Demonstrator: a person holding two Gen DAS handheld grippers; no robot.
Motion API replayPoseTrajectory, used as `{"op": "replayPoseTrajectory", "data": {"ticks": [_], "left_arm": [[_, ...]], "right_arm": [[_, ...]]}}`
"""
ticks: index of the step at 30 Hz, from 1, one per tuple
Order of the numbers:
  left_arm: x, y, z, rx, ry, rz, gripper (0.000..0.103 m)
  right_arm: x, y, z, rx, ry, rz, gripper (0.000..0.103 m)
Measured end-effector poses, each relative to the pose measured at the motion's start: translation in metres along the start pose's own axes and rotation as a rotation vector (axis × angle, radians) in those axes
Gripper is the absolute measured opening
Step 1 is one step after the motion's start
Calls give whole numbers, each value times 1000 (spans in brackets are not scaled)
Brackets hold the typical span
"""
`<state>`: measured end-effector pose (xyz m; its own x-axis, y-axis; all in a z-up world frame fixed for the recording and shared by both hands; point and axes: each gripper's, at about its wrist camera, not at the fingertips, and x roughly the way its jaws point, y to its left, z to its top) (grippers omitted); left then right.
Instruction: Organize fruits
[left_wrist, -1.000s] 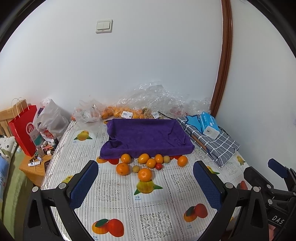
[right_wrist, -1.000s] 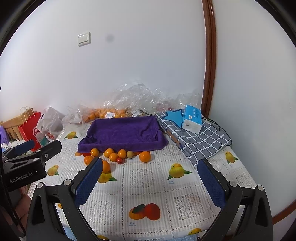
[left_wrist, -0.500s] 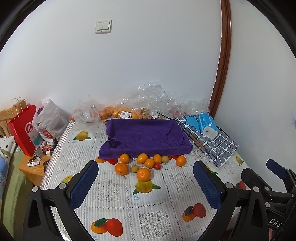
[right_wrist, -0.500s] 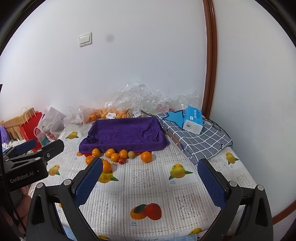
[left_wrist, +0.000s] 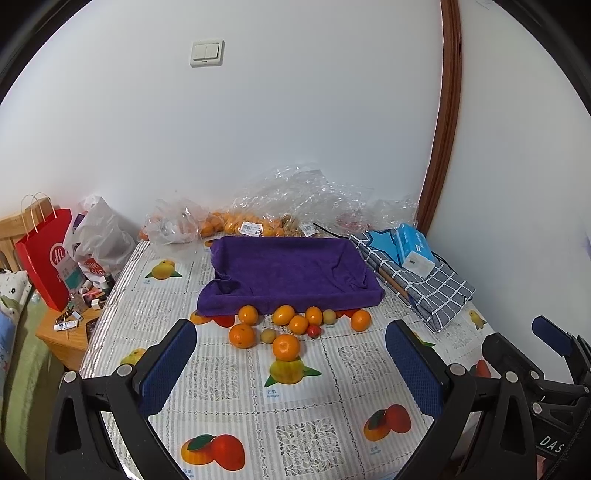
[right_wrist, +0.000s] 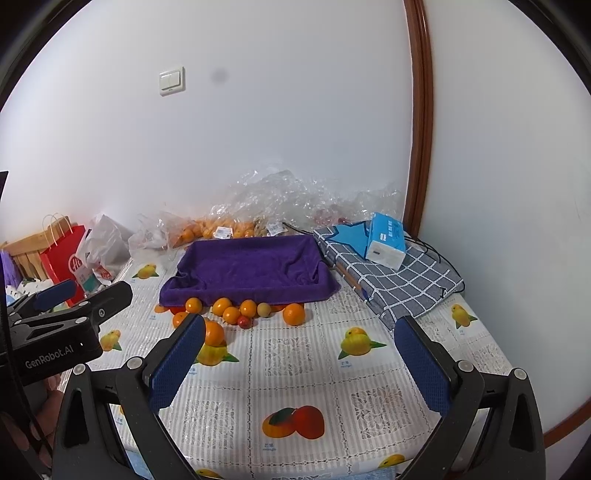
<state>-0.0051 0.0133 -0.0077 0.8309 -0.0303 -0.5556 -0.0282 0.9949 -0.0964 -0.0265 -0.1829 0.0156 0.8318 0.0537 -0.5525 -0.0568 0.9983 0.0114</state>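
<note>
Purple cloth-lined tray (left_wrist: 291, 269) bare inside; oranges (left_wrist: 284, 325) just outside.

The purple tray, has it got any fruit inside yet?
Empty. The purple tray shows only bare cloth inside; the fruits all sit on the table in front of it.

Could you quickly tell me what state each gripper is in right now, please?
Left gripper: open, holding nothing, above the tablecloth.
Right gripper: open, holding nothing, also above the tablecloth.
</note>
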Motion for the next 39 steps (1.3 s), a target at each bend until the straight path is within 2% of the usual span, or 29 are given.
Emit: {"op": "replayPoseTrajectory", "data": {"ticks": [14,25,35,39], "left_arm": [[6,-1,-3,-3,8,-2,103],[6,-1,2,2,-22,-10,103],[31,10,-2,9,-6,6,103],[53,19,-9,3,27,11,103]], "right_arm": [[4,2,-1,2,5,1,101],[14,4,2,-18,5,12,101],[58,2,-4,-30,77,5,101],[81,2,-10,-27,114,-41,101]]}}
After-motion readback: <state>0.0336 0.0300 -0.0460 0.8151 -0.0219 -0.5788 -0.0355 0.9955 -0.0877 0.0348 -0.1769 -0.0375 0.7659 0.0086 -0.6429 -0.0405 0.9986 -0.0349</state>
